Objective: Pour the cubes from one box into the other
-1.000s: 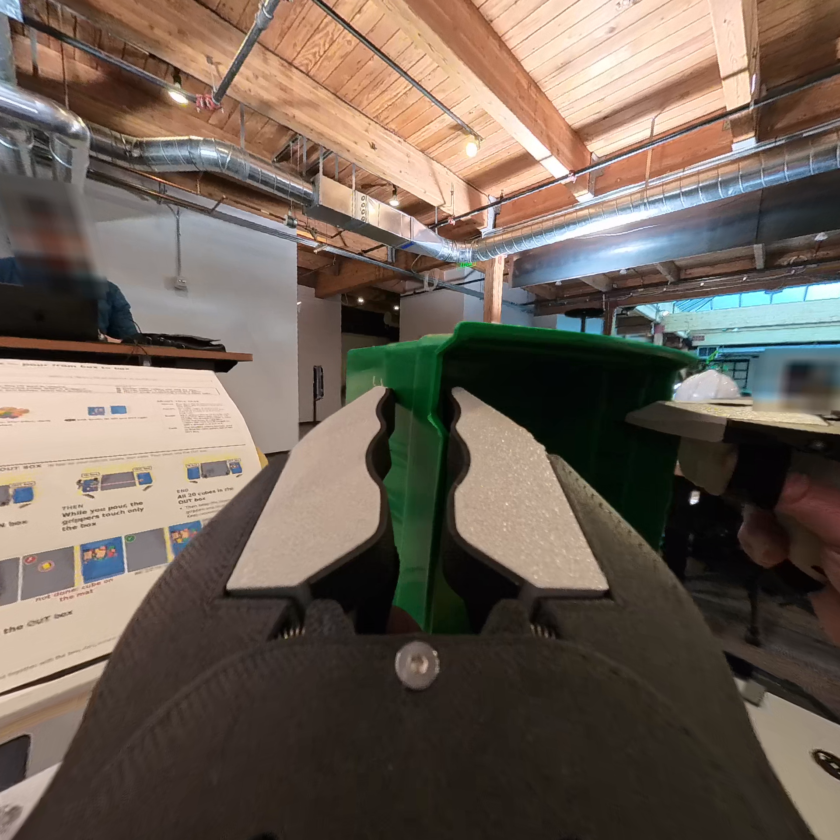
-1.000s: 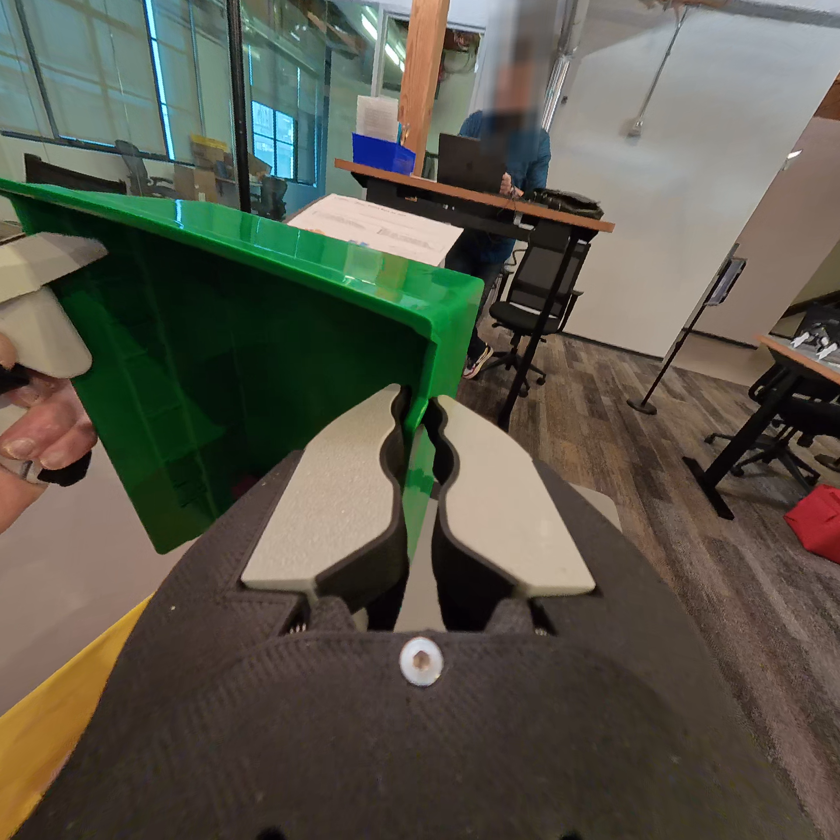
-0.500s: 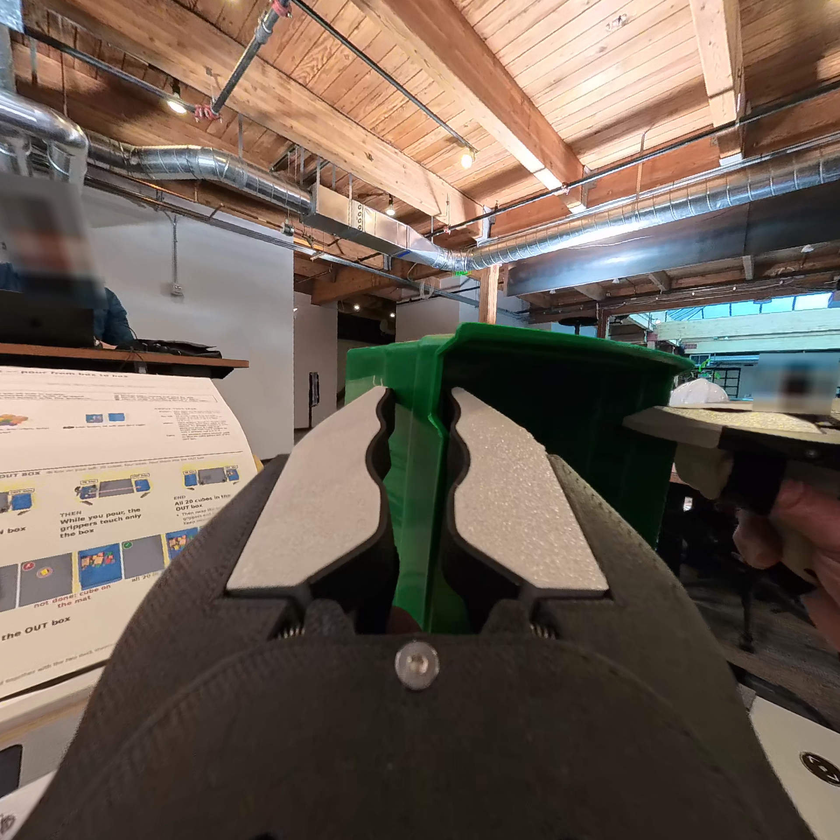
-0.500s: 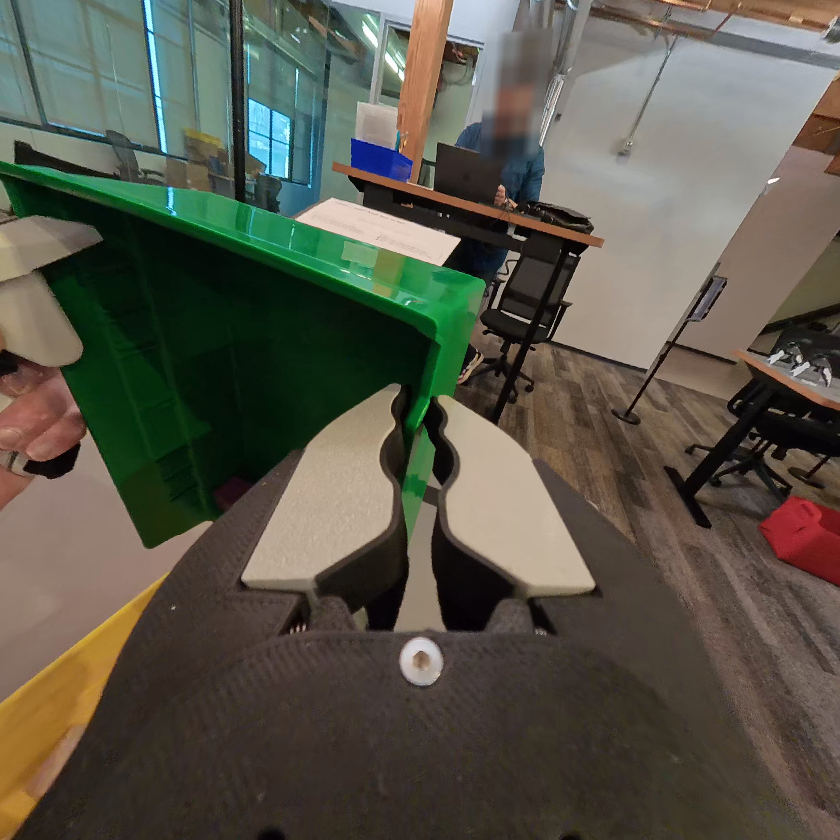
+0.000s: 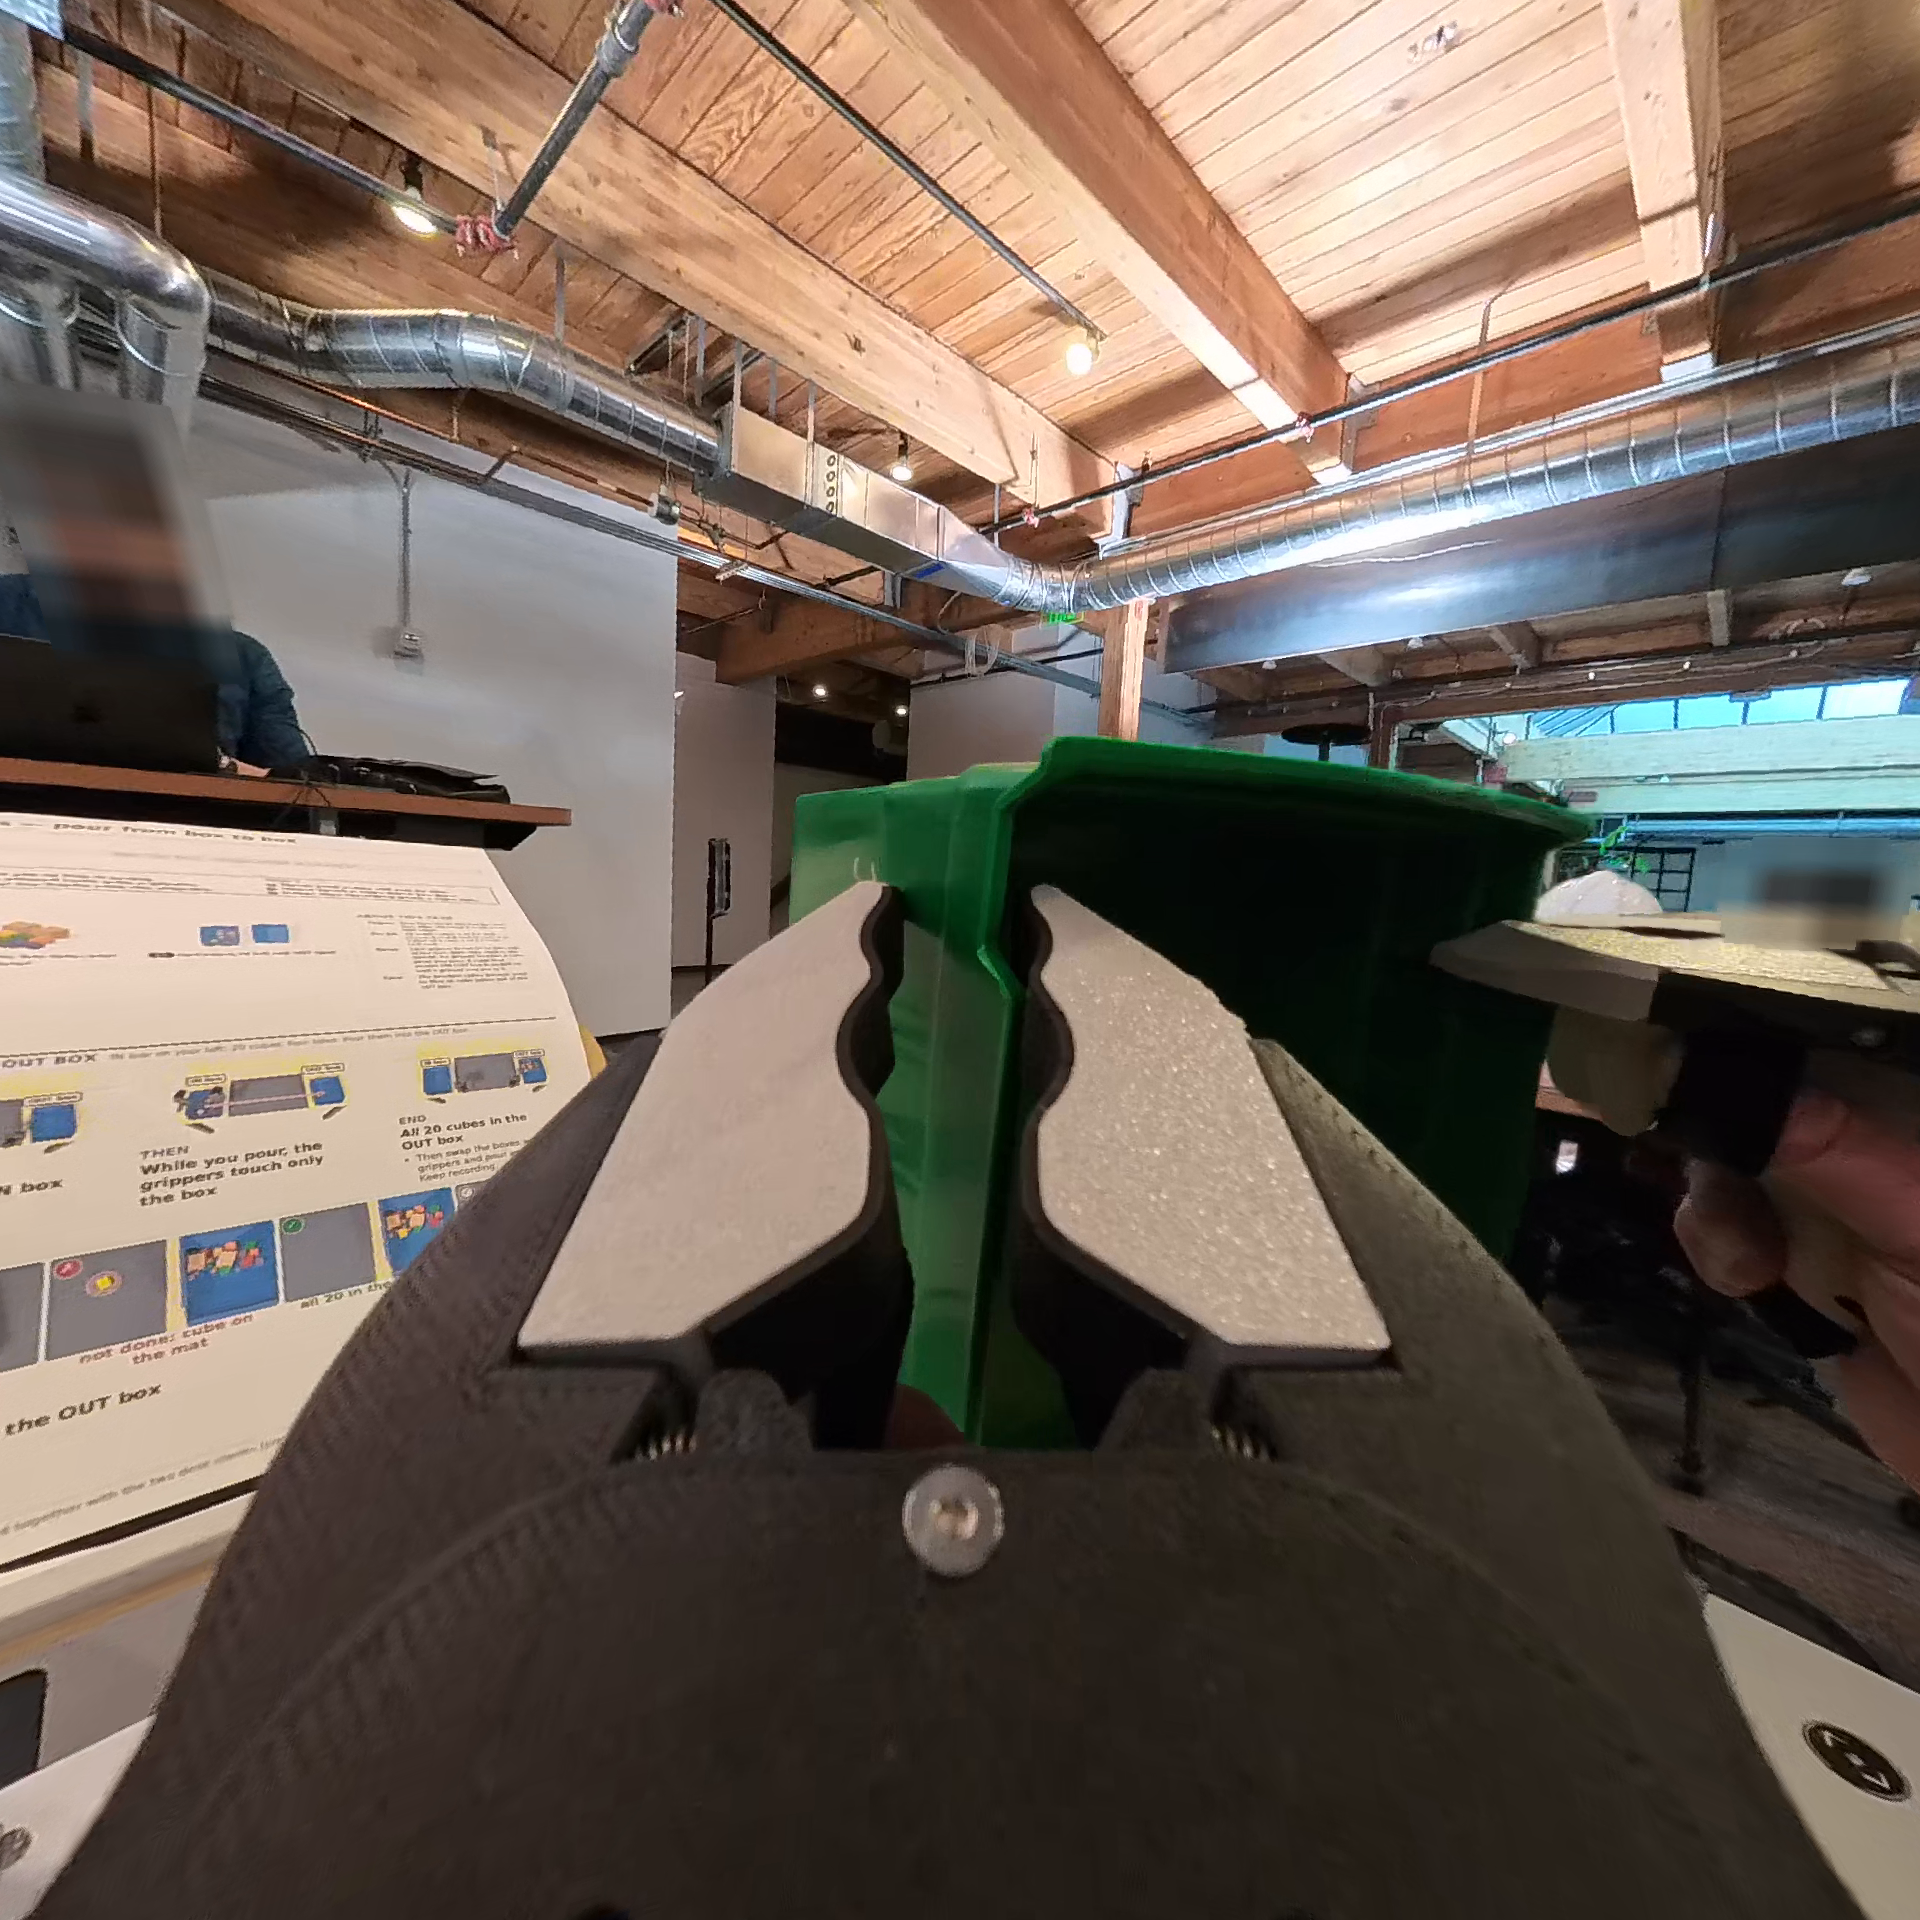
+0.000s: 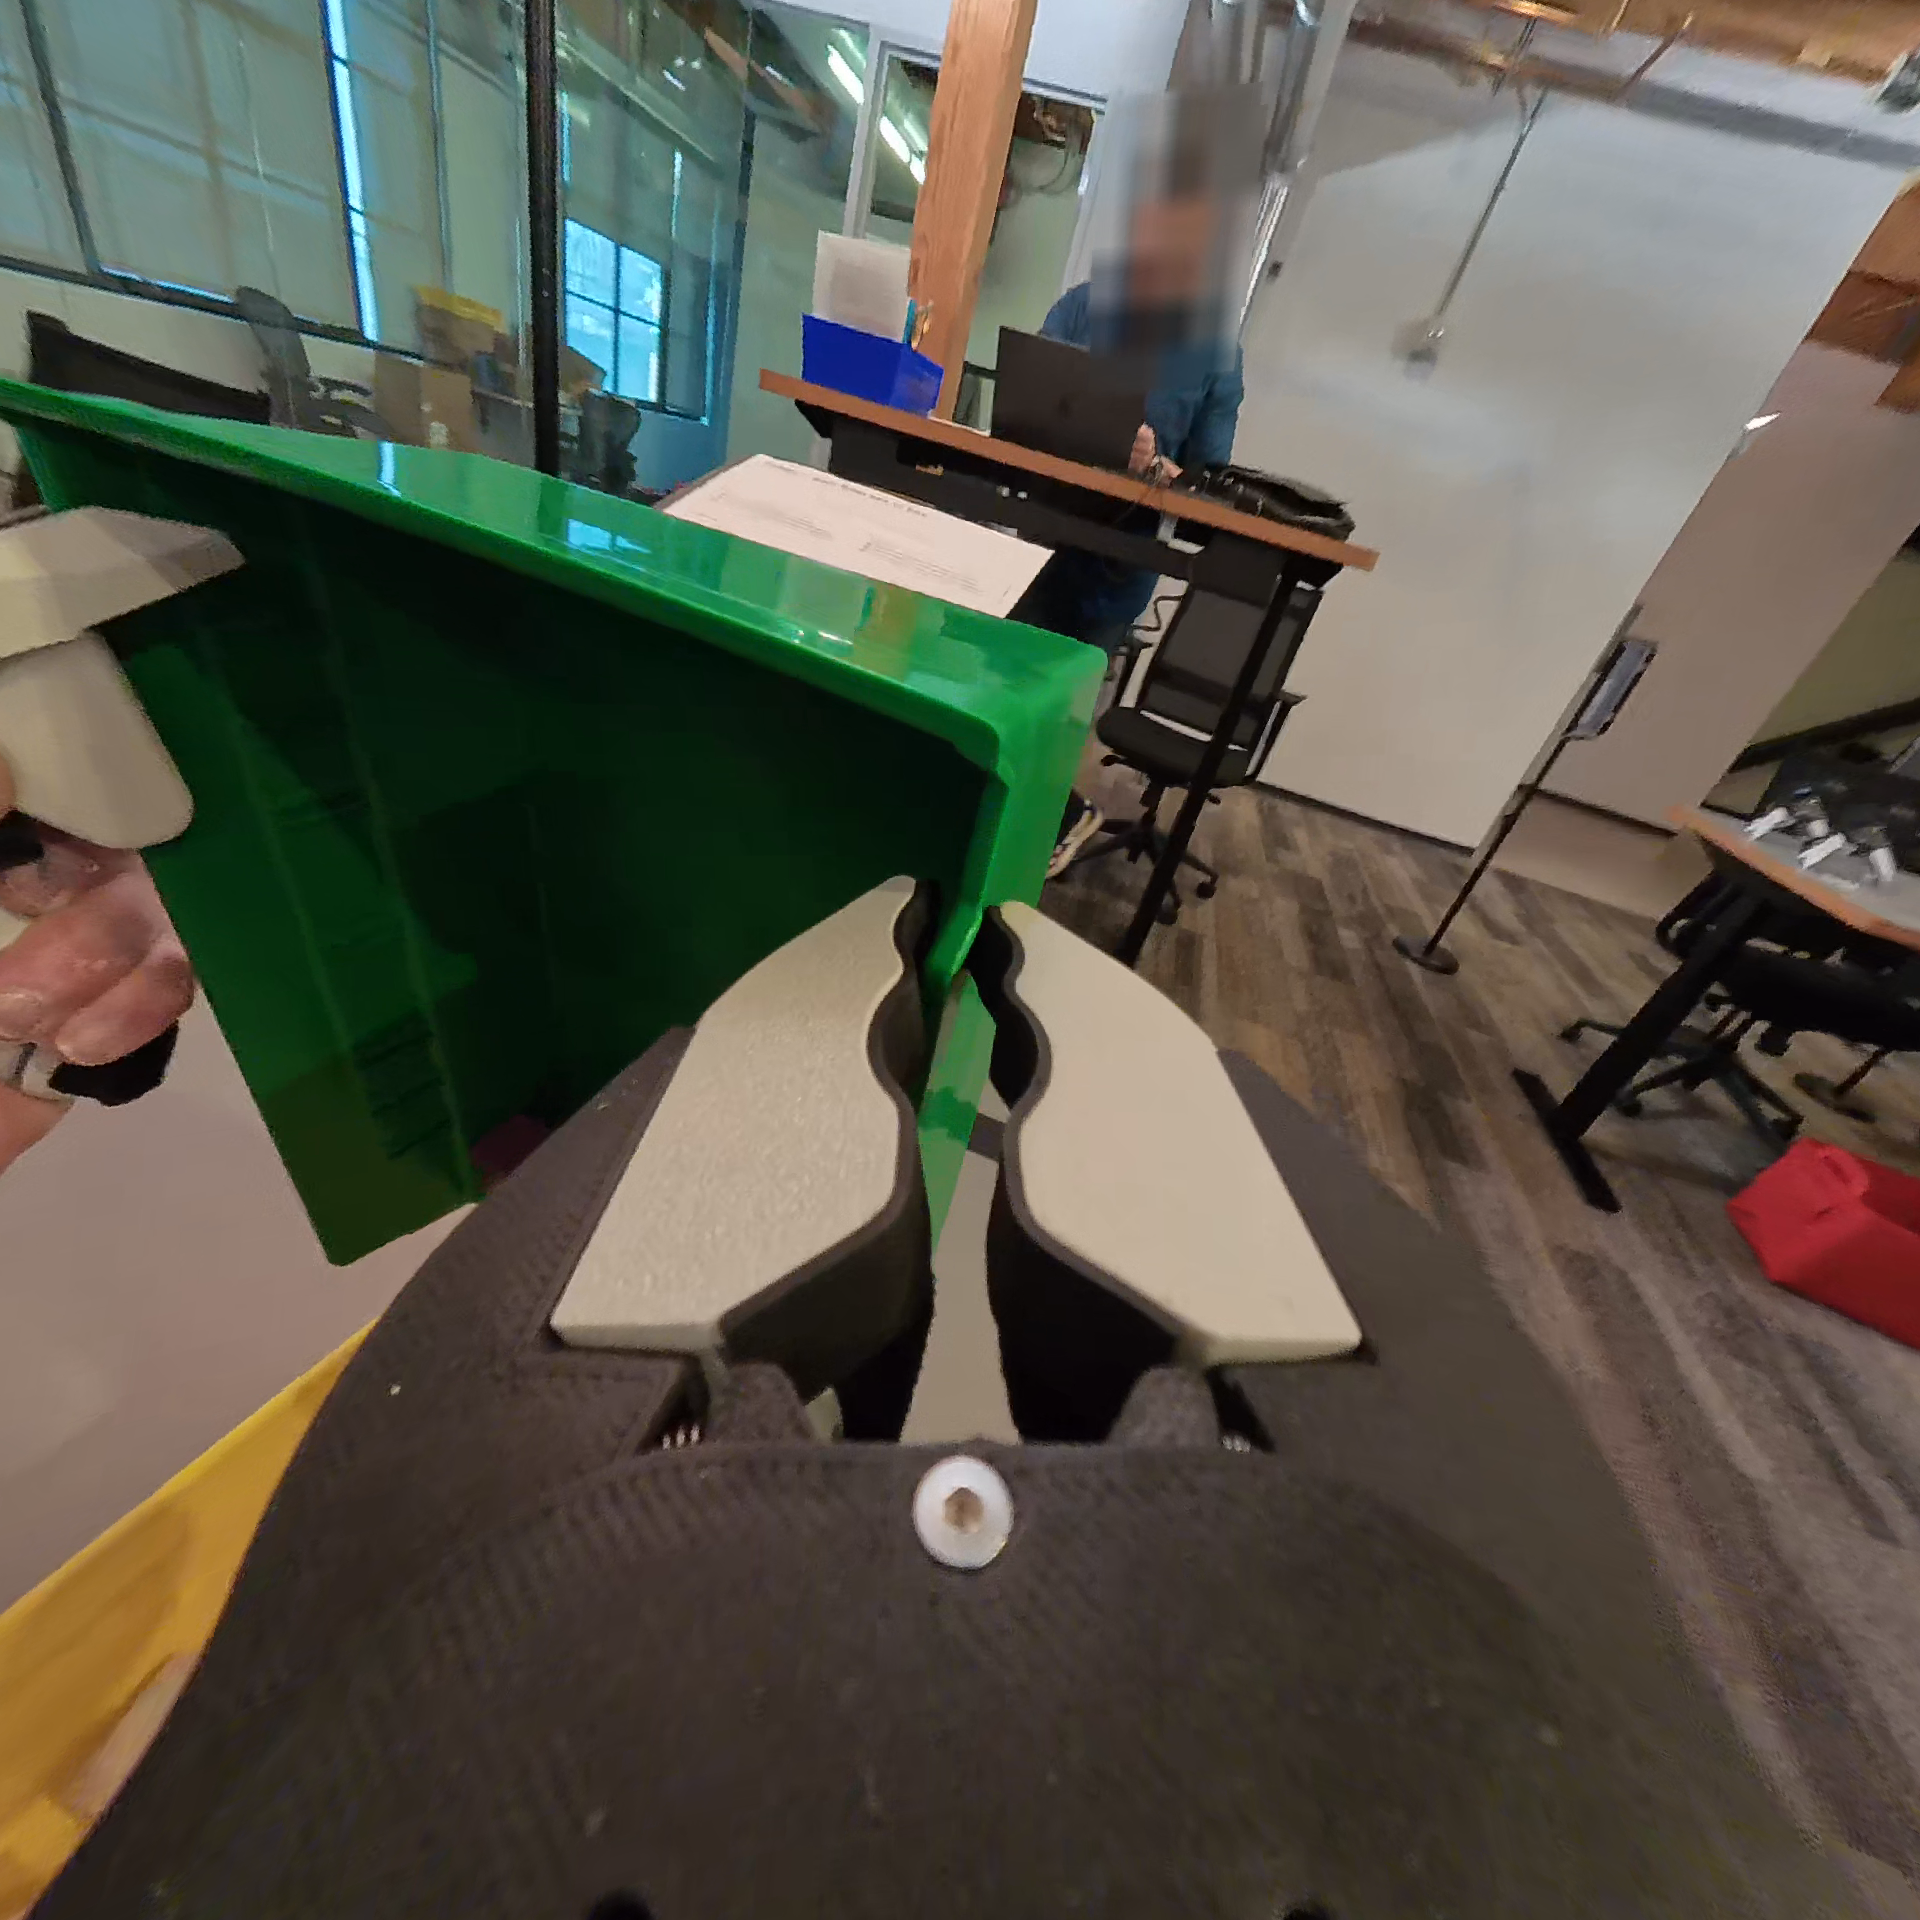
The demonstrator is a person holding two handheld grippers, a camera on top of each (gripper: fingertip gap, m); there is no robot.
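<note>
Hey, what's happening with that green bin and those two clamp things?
A person is holding a handheld gripper in each hand, and both are clamped on the green box. The left gripper pinches one side wall, and the right gripper pinches the opposite wall. The box is lifted and tipped on its side, its opening facing the right camera. Below it, the edge of a yellow box shows. One dark reddish piece sits low inside the green box; any other cubes are hidden.
</note>
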